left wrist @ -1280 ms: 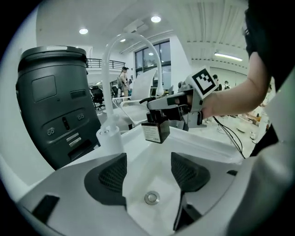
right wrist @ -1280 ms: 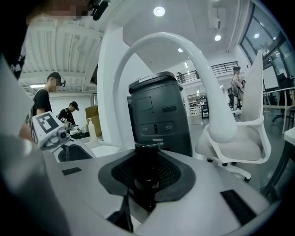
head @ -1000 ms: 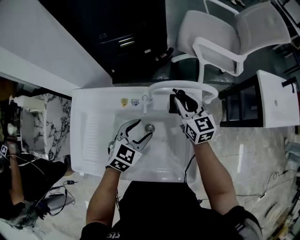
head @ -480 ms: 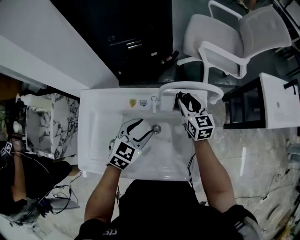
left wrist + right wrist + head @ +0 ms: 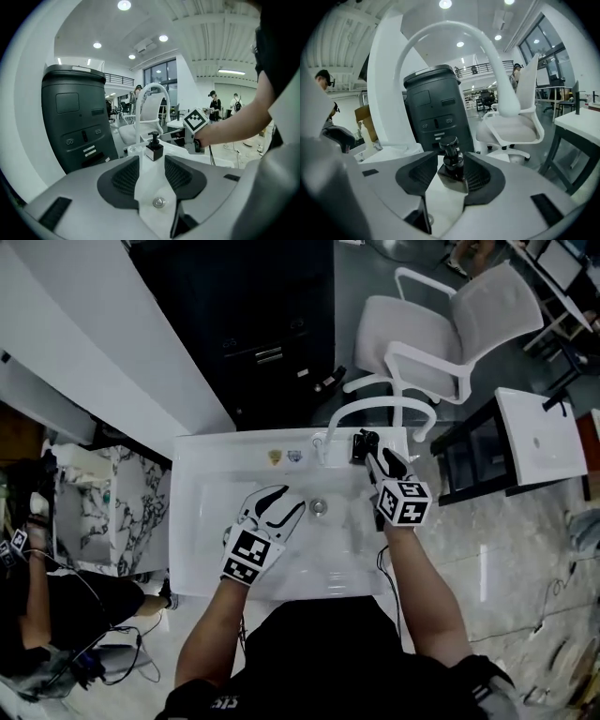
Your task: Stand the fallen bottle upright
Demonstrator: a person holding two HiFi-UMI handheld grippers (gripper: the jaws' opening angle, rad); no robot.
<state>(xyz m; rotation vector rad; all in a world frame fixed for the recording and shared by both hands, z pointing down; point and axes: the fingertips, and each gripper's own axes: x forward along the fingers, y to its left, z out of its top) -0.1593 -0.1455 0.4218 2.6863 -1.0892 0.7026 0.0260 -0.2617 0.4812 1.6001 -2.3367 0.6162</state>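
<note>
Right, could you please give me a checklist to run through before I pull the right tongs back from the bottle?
1. Bottle upright: ok, standing pump-up on the sink ledge.
2. Right tongs released: ok, jaws are opening, a gap shows beside the bottle between them; the other pad sits close.
3. Left tongs empty: ok, jaws closing on nothing, over the basin.
4. Faucet out of the way: ok, it arches above and behind the bottle; a straight pull-back should miss it.
5. Left tongs clear of the right: ok, well apart.
</note>
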